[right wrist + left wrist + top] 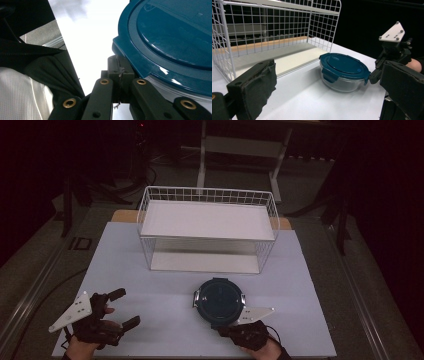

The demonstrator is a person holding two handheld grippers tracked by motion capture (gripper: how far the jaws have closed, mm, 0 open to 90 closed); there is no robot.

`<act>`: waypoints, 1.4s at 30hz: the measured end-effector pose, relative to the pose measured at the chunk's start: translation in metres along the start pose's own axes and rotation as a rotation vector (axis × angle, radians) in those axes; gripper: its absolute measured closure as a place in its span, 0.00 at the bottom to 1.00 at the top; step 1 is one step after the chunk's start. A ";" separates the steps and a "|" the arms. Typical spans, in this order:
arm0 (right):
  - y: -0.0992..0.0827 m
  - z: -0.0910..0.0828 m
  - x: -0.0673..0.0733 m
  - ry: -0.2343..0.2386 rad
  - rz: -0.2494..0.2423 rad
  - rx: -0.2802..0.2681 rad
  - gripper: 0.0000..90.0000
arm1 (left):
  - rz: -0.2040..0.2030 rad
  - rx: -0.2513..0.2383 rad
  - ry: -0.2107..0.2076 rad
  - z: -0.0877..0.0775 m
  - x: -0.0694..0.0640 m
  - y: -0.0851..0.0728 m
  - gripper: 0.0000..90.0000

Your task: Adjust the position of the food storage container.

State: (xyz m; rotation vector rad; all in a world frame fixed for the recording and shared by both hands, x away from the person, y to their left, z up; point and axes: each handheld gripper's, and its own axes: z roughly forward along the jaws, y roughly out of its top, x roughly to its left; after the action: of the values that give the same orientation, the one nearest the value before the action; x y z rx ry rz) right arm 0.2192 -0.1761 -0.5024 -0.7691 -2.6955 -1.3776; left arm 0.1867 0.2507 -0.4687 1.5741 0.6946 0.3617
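A round glass container with a dark teal snap-on lid (218, 301) stands on the white table, in front of the wire rack. My right gripper (226, 325) comes at it from the near side. Its jaws are pressed together with nothing between them, and the tips (120, 68) sit right at the lid's latch tab (122, 48). In the left gripper view the container (342, 71) sits ahead, with the right gripper (372, 76) touching its right rim. My left gripper (127, 307) rests open at the table's front left, well apart from the container, its pads (254, 85) wide and holding nothing.
A white wire rack (207, 227) with an upper and a lower shelf stands across the back of the table (165, 320); its wire side (227, 37) is close on the left. Beyond the table lie a dark floor and the legs of a stand.
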 end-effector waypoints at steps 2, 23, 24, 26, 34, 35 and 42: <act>0.001 0.001 -0.001 -0.007 -0.004 0.001 1.00 | -0.003 0.001 0.001 0.000 0.000 0.000 0.01; 0.011 0.008 -0.018 -0.020 -0.019 -0.005 1.00 | -0.007 0.001 -0.004 0.001 0.000 -0.001 0.01; 0.012 0.009 -0.019 -0.023 -0.022 -0.005 1.00 | -0.007 0.001 -0.005 0.001 0.000 -0.001 0.01; 0.013 0.010 -0.020 -0.024 -0.024 -0.005 1.00 | -0.007 0.000 -0.006 0.001 0.000 -0.001 0.01; 0.019 0.002 -0.013 0.001 -0.027 -0.052 1.00 | -0.005 0.001 -0.005 0.001 -0.001 0.000 0.01; 0.021 -0.002 -0.011 -0.005 -0.034 -0.063 1.00 | -0.005 0.002 -0.007 0.001 -0.001 0.000 0.01; 0.030 -0.027 -0.012 -0.052 -0.046 -0.151 0.81 | 0.003 0.022 -0.032 0.007 -0.005 0.002 0.01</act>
State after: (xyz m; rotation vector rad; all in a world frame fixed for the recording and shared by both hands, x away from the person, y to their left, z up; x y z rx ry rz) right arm 0.2370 -0.1870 -0.4666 -0.7676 -2.6883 -1.6097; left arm 0.1874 0.2416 -0.4673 1.5989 0.6737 0.3314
